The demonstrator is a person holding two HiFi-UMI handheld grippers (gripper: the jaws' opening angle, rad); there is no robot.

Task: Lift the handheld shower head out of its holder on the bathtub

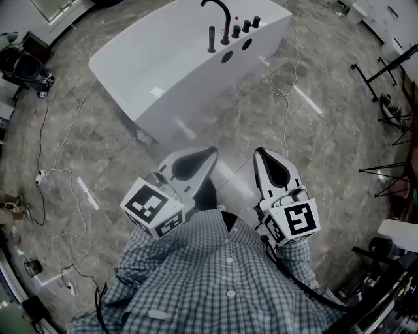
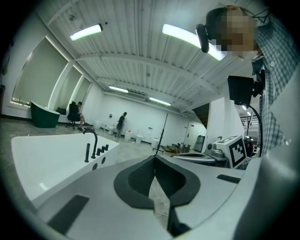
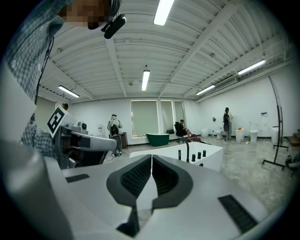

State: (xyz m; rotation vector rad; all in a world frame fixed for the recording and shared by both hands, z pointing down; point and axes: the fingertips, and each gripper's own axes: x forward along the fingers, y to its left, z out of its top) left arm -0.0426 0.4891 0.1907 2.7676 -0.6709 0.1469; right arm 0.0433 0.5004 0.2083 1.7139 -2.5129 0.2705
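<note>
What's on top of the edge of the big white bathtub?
On the rim of the bathtub stand a curved black faucet, a slim upright handheld shower head beside it, and three small black knobs. What the shower head stands in is covered by it.

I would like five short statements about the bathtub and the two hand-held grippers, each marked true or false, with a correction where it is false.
1. The left hand-held gripper and the right hand-held gripper are both shut and empty. True.
2. The shower head is already lifted off the bathtub. False: it stands upright on the bathtub rim, beside the faucet.
3. The faucet is black. True.
4. The right hand-held gripper touches the faucet. False: the floor lies between both grippers and the bathtub.
5. A cable lies on the floor. True.
</note>
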